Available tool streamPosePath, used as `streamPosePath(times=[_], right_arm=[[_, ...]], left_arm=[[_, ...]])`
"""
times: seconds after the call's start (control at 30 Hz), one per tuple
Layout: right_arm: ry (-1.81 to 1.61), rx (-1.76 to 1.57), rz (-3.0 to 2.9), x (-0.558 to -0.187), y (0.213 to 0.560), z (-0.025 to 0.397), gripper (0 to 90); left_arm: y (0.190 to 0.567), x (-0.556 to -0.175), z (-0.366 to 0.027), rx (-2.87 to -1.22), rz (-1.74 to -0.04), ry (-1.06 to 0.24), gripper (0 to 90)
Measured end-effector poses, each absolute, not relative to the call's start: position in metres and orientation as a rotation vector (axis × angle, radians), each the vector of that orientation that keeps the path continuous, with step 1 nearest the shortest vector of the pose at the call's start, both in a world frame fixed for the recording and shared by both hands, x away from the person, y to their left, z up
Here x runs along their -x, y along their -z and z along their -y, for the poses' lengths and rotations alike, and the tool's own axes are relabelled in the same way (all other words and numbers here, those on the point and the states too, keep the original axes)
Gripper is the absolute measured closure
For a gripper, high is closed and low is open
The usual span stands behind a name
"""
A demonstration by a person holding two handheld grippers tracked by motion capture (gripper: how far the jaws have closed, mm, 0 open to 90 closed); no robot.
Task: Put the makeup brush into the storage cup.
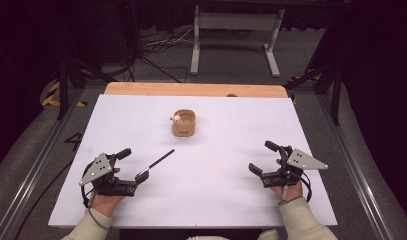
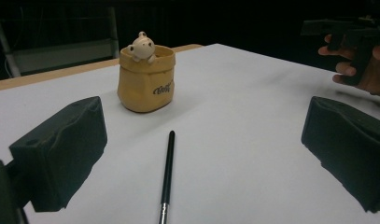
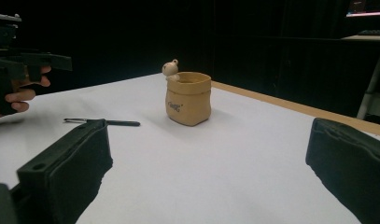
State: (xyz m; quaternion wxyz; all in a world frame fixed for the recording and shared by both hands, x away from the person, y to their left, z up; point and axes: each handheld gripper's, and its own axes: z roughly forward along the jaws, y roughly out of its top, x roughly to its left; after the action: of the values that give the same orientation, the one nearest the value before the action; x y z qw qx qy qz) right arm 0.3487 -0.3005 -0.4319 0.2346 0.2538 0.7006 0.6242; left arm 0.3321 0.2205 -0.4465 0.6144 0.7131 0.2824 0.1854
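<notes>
Left claw (image 1: pixel 130 164): released, pen (image 2: pixel 167 173) lying between jaws, pot (image 2: pixel 146 78) ahead. Right claw (image 1: pixel 267 157): released, holding nothing. Lettering on pot legible from claw views.

The person wears pale cream long sleeves (image 1: pixel 303 220), loose at the cuffs. Each hand grips a matt black handheld claw. The left claw (image 1: pixel 132 164) and the right claw (image 1: pixel 264 157) each carry a grey three-cornered plate, dotted with small dark screws, just behind the jaws. A thin black cable (image 1: pixel 87 202) loops from the rear of each. The jaws are chunky black blocks with rounded, slightly wavy faces.
</notes>
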Motion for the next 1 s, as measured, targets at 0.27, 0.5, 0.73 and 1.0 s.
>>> streamPosePath(times=[0.27, 0.5, 0.73, 1.0], right_arm=[[-1.725, -0.694, -1.919, -0.349, 0.431, 0.300, 0.4], [-1.729, -0.686, -1.923, -0.349, 0.431, 0.299, 0.4], [-1.735, -0.688, -1.928, -0.349, 0.432, 0.299, 0.4], [-1.735, -0.690, -1.928, -0.350, 0.433, 0.299, 0.3]], left_arm=[[0.446, -0.332, -0.222, -1.644, -0.647, -0.432, 0.9], [0.443, -0.336, -0.224, -1.639, -0.659, -0.394, 0.5], [0.437, -0.337, -0.221, -1.635, -0.642, -0.390, 0.4], [0.430, -0.343, -0.222, -1.612, -0.651, -0.360, 0.5]])
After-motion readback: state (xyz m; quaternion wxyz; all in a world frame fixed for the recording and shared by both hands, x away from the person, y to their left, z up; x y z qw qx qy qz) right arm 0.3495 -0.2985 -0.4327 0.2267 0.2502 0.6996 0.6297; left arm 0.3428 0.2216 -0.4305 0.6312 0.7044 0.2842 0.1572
